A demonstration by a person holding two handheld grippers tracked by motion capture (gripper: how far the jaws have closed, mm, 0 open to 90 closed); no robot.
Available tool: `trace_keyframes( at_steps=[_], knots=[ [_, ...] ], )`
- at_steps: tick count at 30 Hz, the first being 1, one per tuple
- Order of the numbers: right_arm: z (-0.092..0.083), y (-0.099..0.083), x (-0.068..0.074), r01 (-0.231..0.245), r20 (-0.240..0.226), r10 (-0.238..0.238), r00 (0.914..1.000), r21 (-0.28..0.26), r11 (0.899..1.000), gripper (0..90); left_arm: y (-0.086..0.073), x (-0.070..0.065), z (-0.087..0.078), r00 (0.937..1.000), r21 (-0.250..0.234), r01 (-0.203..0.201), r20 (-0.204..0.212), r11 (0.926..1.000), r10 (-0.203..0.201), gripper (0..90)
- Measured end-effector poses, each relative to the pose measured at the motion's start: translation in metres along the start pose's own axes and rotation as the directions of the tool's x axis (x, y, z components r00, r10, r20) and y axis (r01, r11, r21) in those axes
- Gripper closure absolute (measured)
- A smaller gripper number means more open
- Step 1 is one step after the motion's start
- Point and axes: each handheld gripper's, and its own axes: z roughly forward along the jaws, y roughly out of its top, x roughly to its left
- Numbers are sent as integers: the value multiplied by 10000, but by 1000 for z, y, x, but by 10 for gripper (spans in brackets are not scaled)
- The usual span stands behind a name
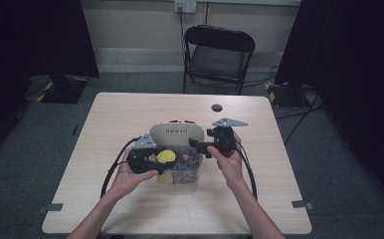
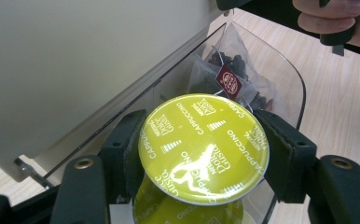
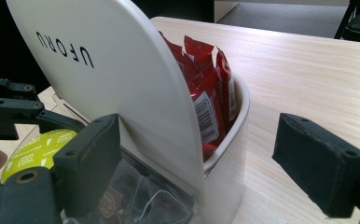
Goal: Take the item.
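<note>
- The left hand-held gripper (image 2: 201,149) pinches a yellow-green coffee capsule (image 2: 204,148) by its rim, one black pad on each side of the foil lid, which reads "Cappuccino".
- In the high view the same capsule (image 1: 165,157) sits just above the clear front compartment of a desktop organiser (image 1: 176,133), near the middle of the desk (image 1: 130,109). A second capsule of the same colour lies just under it inside the compartment.
- The right hand-held gripper (image 3: 206,158) is spread wide. Its jaws straddle the organiser's white wall, one on the clear-compartment side and one outside, and neither pad visibly touches anything.
- The clear compartment (image 2: 280,70) also holds a pyramid tea bag (image 2: 234,70) with a dark red tag. The white rear pocket (image 3: 236,116) holds upright red sachets (image 3: 206,93).
- Handling, as a judgement: the capsule looks light and fairly stiff at the rim, but the foil lid is thin and would dent or puncture if pressed. The rim is smooth and rounded, so it could slip or twist out of the pads.
- The present hold across the widest part of the rim seems the sound place to take it, with gentle pressure.
- The organiser itself looks light enough to slide on the smooth desk if knocked, so steadying its white wall with the right jaws would seem sensible.
</note>
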Motion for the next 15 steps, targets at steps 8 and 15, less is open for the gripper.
trace_keyframes(
  at_steps=[8,15],
  knots=[
    [0,0,0,6,-4,-6,10000,-5,10000,144,3,-3,-6,9997,-214,123,228,9997,-118,379],
    [1,0,-1,-57,-78,57,10000,26,10000,140,6,-3,-16,9981,-480,327,546,9983,-301,379]
  ],
)
